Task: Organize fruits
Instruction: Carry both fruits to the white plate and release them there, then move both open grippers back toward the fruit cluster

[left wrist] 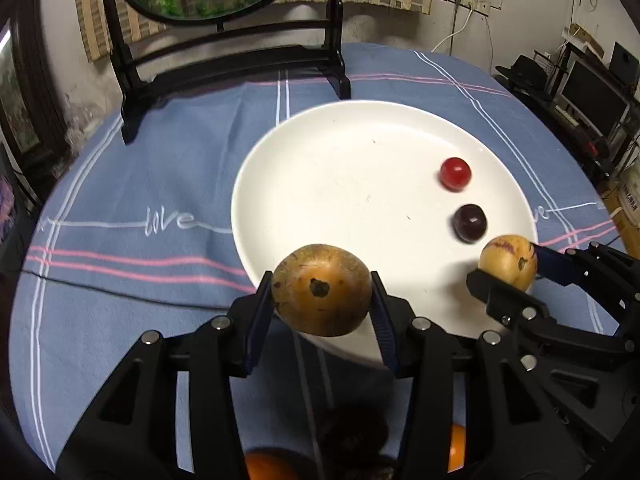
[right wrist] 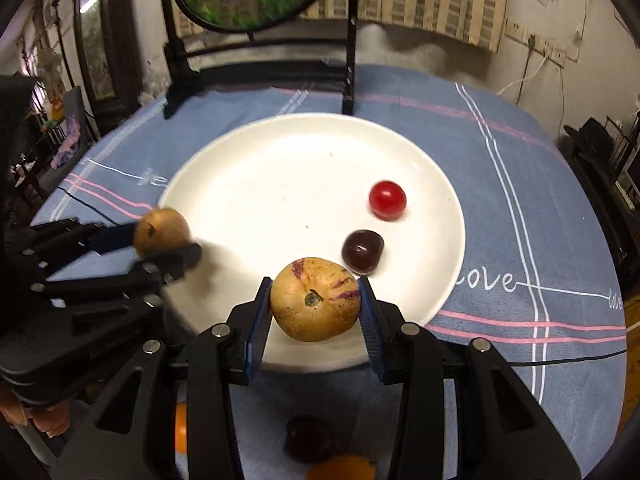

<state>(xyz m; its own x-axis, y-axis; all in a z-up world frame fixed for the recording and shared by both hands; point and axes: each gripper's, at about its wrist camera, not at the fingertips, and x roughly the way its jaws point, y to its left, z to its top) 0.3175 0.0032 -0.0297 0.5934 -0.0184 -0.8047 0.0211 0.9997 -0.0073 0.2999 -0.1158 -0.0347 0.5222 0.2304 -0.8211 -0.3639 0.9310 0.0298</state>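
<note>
My left gripper [left wrist: 322, 294] is shut on a brownish-yellow fruit [left wrist: 322, 289], held over the near rim of the white plate [left wrist: 328, 184]. My right gripper [right wrist: 316, 300] is shut on a paler yellow fruit with purple streaks [right wrist: 315, 299], also over the plate's [right wrist: 260, 184] near edge. Each gripper shows in the other's view: the right gripper [left wrist: 510, 268] at the right, the left gripper [right wrist: 162, 236] at the left. On the plate lie a red fruit [left wrist: 455, 173] [right wrist: 387, 199] and a dark purple fruit [left wrist: 470, 223] [right wrist: 362, 251].
A blue striped tablecloth [left wrist: 140, 184] covers the round table. A black stand with a round painted panel [left wrist: 224, 60] rises behind the plate. An orange fruit [left wrist: 268, 466] and a dark fruit [right wrist: 306, 438] lie on the cloth near the front edge, under the grippers.
</note>
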